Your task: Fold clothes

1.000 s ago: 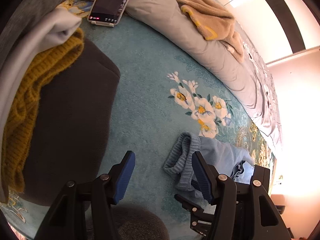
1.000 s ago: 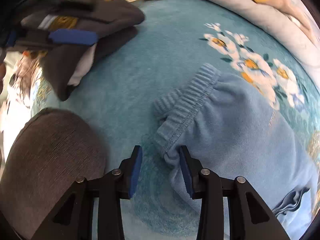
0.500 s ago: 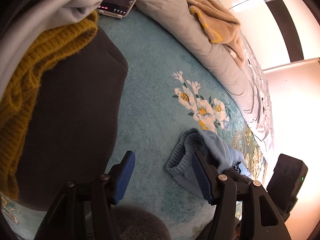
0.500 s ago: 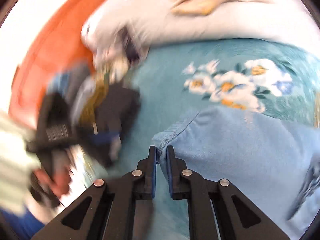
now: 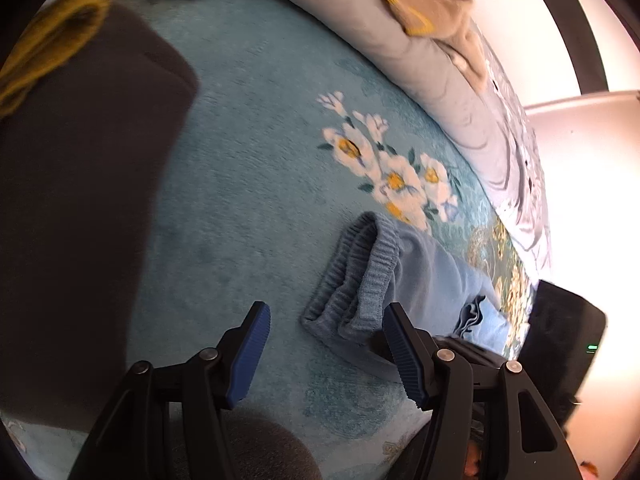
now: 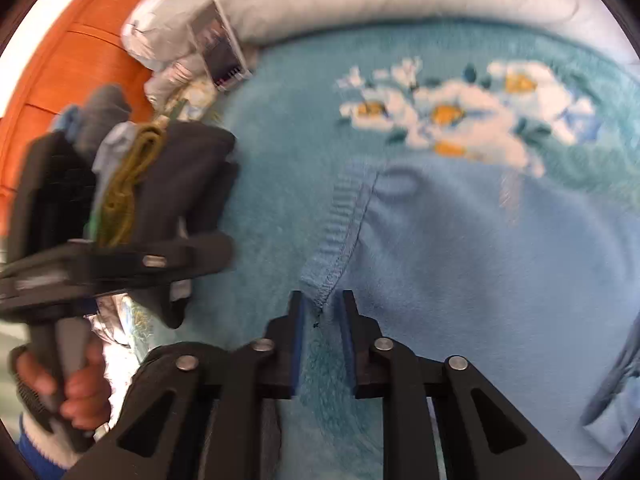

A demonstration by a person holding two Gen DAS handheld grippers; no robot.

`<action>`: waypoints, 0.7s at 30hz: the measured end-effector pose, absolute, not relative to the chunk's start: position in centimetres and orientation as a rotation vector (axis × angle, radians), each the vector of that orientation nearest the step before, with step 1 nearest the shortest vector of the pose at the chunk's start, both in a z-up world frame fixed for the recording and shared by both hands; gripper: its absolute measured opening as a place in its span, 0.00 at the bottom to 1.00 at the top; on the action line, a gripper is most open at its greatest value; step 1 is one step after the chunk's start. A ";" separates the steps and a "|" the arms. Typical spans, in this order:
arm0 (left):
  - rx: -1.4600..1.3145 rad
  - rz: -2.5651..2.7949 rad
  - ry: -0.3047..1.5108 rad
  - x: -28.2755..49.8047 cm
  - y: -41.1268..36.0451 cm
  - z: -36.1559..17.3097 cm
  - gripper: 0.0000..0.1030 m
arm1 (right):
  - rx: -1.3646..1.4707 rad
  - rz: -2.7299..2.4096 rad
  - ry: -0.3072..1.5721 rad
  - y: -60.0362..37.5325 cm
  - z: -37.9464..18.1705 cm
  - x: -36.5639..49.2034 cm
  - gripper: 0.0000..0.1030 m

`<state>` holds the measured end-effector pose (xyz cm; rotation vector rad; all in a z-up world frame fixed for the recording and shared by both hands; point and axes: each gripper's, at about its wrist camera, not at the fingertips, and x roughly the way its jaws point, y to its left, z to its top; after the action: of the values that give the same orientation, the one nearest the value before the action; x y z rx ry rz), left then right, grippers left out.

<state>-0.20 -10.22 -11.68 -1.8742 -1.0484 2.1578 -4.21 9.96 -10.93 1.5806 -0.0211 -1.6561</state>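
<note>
Blue sweater's ribbed hem (image 6: 334, 240) lies between the opening right tongs (image 6: 322, 334).

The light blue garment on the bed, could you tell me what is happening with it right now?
A person with a handheld gripper in each hand is folding clothes on a teal floral blanket. The right gripper is at the ribbed hem of the light blue garment; its jaws are opening, with the hem's corner between them. The left gripper hangs open just above the garment's ribbed cuff, not touching it. A stack of dark and mustard clothes lies to the side.
</note>
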 end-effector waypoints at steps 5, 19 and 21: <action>-1.964 2.080 -0.885 -2.4 -7.6 -13.6 0.64 | 1.512 -1.797 -0.065 16.0 -7.8 -5.7 0.33; -1.984 1.974 -0.953 -2.8 -6.1 -16.7 0.41 | 1.534 -2.030 -0.244 29.1 -5.2 -7.0 0.34; -1.978 1.968 -0.968 -2.5 -5.9 -16.7 0.37 | 1.523 -2.051 -0.276 30.2 -5.0 -7.0 0.34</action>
<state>-2.52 -5.94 -16.65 -1.9779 -0.9676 1.9678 -7.03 30.21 -4.96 1.5233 -0.2761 -2.0509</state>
